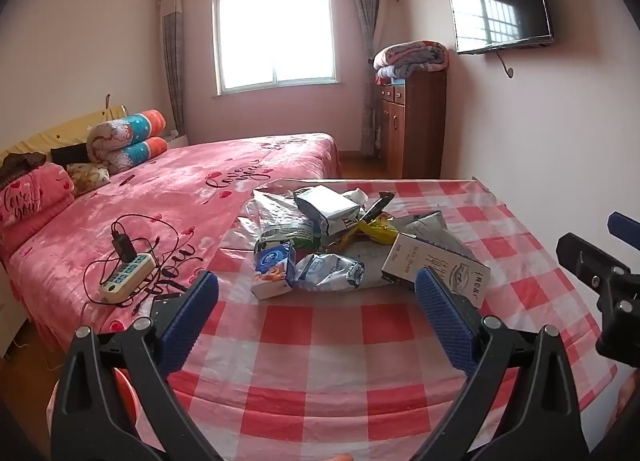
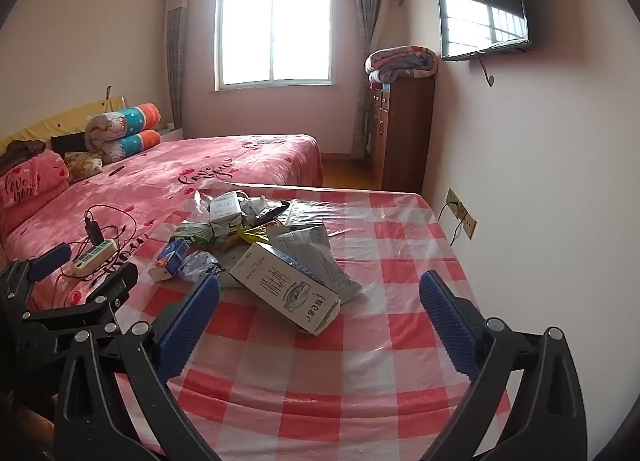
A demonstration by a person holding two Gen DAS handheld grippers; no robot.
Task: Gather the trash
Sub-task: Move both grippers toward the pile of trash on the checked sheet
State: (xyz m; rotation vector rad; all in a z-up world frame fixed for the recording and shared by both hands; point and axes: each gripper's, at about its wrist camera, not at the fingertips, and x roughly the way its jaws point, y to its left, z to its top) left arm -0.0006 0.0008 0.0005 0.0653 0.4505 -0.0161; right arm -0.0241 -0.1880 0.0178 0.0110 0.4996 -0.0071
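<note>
A heap of trash lies mid-table on the red-and-white checked cloth [image 1: 320,325]: a white carton [image 1: 436,269], a blue-and-white milk box [image 1: 274,265], a crumpled silver bag [image 1: 328,273], a white-grey packet [image 1: 328,209] and a yellow wrapper [image 1: 378,231]. My left gripper [image 1: 318,285] hovers open just short of the heap, nothing between its blue pads. The right gripper [image 2: 320,289] is open too, its jaws standing either side of the white carton [image 2: 286,287] without touching it. In the right wrist view the milk box [image 2: 170,259] sits left of the carton. The right gripper's black frame [image 1: 600,273] shows at the left view's right edge.
A bed with a pink cover [image 1: 192,197] runs along the table's left side, with a power strip and tangled cables [image 1: 126,275] on it. The wall [image 2: 540,181] with a socket [image 2: 462,213] borders the table's right side. A wooden cabinet [image 1: 412,121] stands at the back.
</note>
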